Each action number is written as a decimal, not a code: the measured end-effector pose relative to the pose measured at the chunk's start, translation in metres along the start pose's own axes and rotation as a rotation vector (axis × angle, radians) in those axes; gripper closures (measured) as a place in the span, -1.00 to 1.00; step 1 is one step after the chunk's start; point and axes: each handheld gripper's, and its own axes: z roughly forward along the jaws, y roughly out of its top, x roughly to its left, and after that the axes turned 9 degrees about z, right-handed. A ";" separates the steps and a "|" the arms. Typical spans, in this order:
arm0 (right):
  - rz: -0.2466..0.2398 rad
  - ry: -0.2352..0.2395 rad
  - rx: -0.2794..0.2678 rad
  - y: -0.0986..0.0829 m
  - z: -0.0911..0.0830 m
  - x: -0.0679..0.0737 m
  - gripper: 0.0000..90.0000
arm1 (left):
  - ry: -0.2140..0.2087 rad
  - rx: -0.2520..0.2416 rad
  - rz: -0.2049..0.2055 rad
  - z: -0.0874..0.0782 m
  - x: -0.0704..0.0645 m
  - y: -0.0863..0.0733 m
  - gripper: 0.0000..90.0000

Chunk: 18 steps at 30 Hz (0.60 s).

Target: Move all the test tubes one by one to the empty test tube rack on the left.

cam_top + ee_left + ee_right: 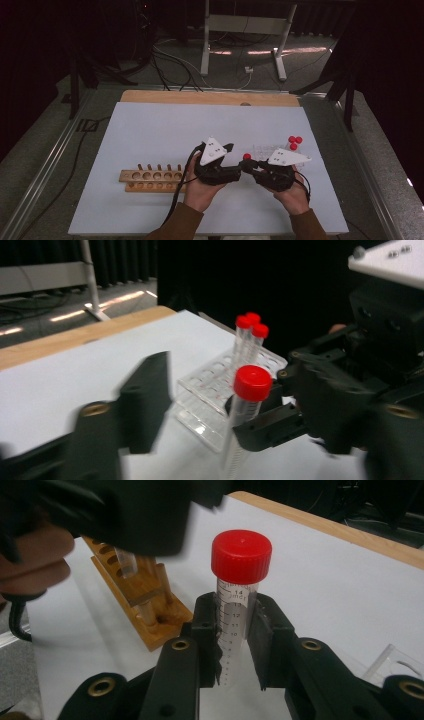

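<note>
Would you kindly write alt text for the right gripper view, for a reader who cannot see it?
The right tongs grip a clear, graduated tube with a red screw cap, held upright between their two black jaws above a pale blue table. Behind it to the left stands a wooden rack, with the left tongs blurred across the top.

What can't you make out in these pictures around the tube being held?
- Tube bottom: right gripper view, cut off between the right gripper's jaws.
- Left gripper: left gripper view, jaws motion-blurred; the grip can't be judged.
- Wooden rack: high view, its right end hidden by the left hand.
- Clear rack: high view, too faint to count slots.
</note>
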 end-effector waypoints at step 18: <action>0.035 0.053 0.003 -0.002 0.001 -0.008 -0.04 | -0.018 0.023 -0.039 0.015 0.001 -0.004 0.59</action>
